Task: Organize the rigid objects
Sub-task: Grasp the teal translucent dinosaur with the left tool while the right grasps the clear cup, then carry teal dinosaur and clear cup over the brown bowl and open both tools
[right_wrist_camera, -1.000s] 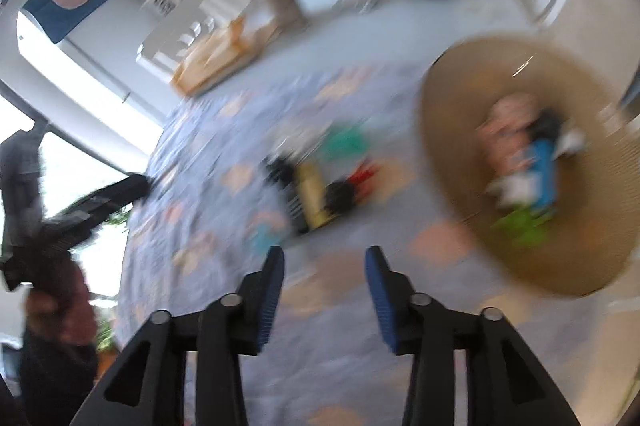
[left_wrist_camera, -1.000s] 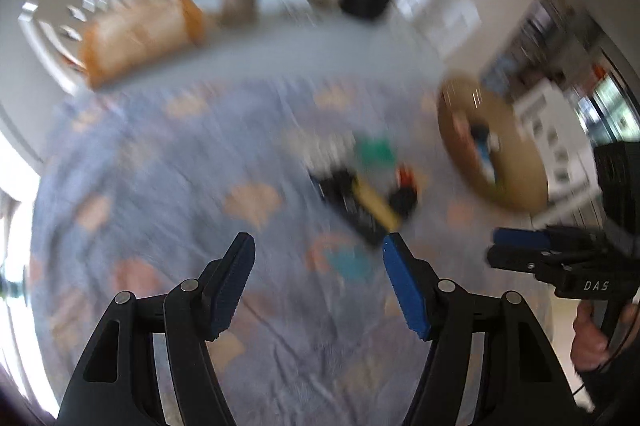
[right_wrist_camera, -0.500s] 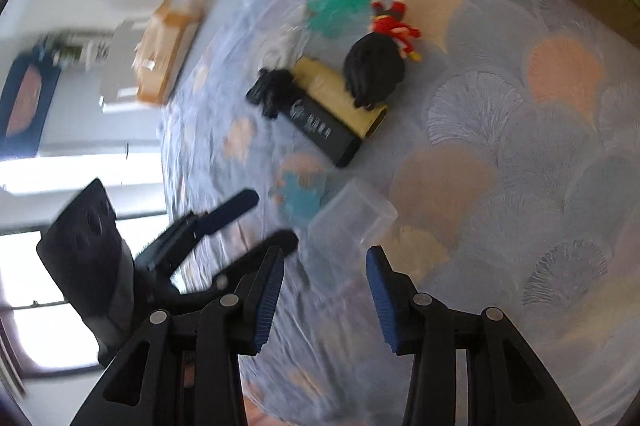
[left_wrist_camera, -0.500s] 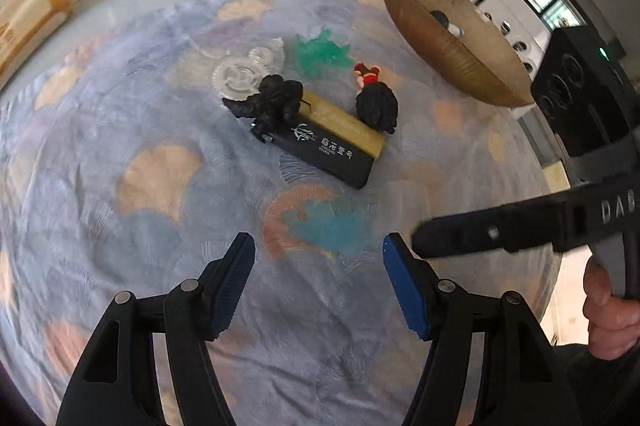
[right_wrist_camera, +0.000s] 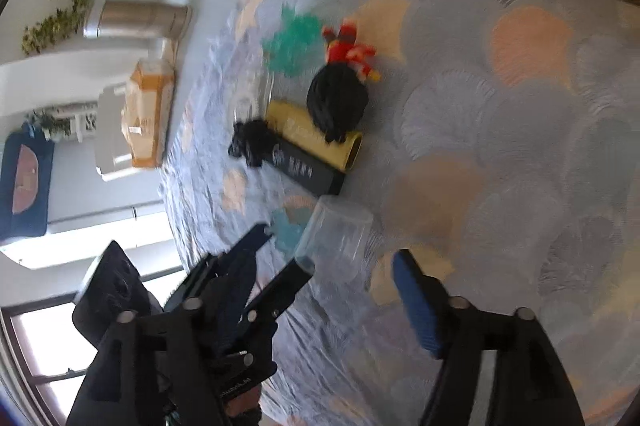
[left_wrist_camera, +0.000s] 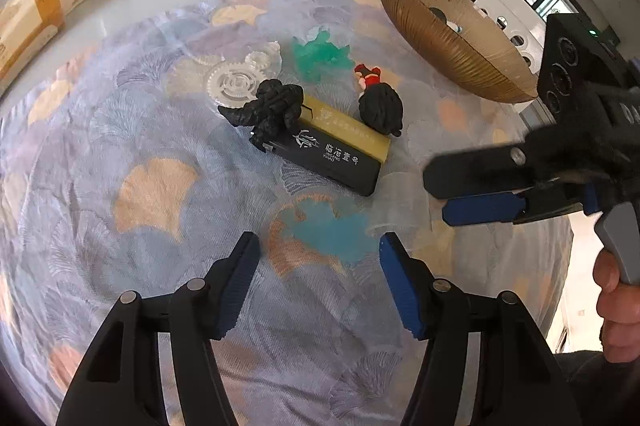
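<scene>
Left wrist view: left tongs (left_wrist_camera: 318,254) about half spread and narrowing, empty above the bench cloth (left_wrist_camera: 140,266). Black-gold box (left_wrist_camera: 336,150) at centre, black figure (left_wrist_camera: 272,108) against it, golden bowl (left_wrist_camera: 448,38) upper right.

Right wrist view: right tongs (right_wrist_camera: 352,266) widening around clear cup (right_wrist_camera: 336,238), not pinching; only this view shows the cup clearly.

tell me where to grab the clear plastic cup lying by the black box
Grip the clear cup across its side walls near the middle, coming down from above. It lies on its side on the cloth, so the round body fits between the opening jaws of the right gripper.
</scene>
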Demonstrator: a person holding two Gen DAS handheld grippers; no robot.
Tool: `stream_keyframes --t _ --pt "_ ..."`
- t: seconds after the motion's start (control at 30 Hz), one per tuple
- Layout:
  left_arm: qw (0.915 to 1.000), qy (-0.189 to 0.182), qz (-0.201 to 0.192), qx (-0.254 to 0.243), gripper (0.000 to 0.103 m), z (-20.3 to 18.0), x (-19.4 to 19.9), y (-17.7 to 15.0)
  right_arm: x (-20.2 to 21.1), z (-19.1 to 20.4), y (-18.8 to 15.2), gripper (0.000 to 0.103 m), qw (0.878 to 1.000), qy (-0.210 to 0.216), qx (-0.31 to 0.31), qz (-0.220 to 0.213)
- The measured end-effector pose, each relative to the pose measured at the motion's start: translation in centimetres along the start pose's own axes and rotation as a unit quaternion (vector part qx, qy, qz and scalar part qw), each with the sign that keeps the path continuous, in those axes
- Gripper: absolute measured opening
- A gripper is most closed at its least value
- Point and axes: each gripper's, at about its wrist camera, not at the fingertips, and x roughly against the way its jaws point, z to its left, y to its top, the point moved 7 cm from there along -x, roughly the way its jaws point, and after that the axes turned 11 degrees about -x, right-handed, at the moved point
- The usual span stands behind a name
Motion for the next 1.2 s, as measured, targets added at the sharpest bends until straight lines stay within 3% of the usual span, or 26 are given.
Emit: stream_keyframes --t 0.1,0.17,0.23,0.27,0.57,0.63,0.67,0.77,0.97,1.1,1.2 --pt "1.0 0.006 0.0 0.0 0.059 -0.2 -0.1 0.1 -0.9 -0.1 0.6 0.072 1.0 0.0 -0.018 0.009" --pt "1.0 0.009 0.0 -0.001 0.059 -0.4 -0.2 0.2 -1.9 0.4 0.4 0.054 1.0 -0.011 -0.004 0.017" --pt "1.0 0.009 0.0 0.0 0.059 -0.6 -0.4 0.3 -2.2 0.8 0.3 0.049 0.999 -0.029 0.013 0.005" --pt "0.9999 0.01 0.002 0.0 0.059 -0.8 -0.4 0.3 -2.3 1.2 0.3 0.036 0.999 -0.037 0.026 -0.004" --pt "0.9995 0.019 -0.002 0.027 0.059 -1.4 -1.1 0.6 1.1 -1.5 1.6 0.036 0.998 -0.046 0.029 -0.038" --pt "0.999 0.036 -0.002 0.026 0.053 -1.8 -1.5 1.0 2.2 -2.2 2.1 0.036 0.998 -0.042 0.026 -0.042" --pt "0.9983 0.053 0.0 0.024 0.04 -2.0 -1.7 1.3 2.8 -2.6 2.4 0.036 0.998 -0.04 0.026 -0.044" --pt "0.9979 0.059 0.0 0.027 0.038 -2.6 -1.7 2.1 4.3 -3.3 2.8 0.036 0.998 -0.037 0.03 -0.048" --pt "0.9949 0.058 -0.054 0.062 0.038 -4.3 2.3 3.1 8.6 -1.7 2.6 0.036 0.994 -0.018 0.087 -0.066" --pt "0.9904 0.05 -0.11 0.068 0.038 -5.8 6.3 5.3 13.7 1.2 2.8 0.036 0.976 -0.033 0.171 -0.129" --pt "0.9838 0.06 -0.162 0.048 0.038 -7.6 9.5 9.5 19.3 3.4 3.8 0.036 0.949 -0.047 0.233 -0.207"
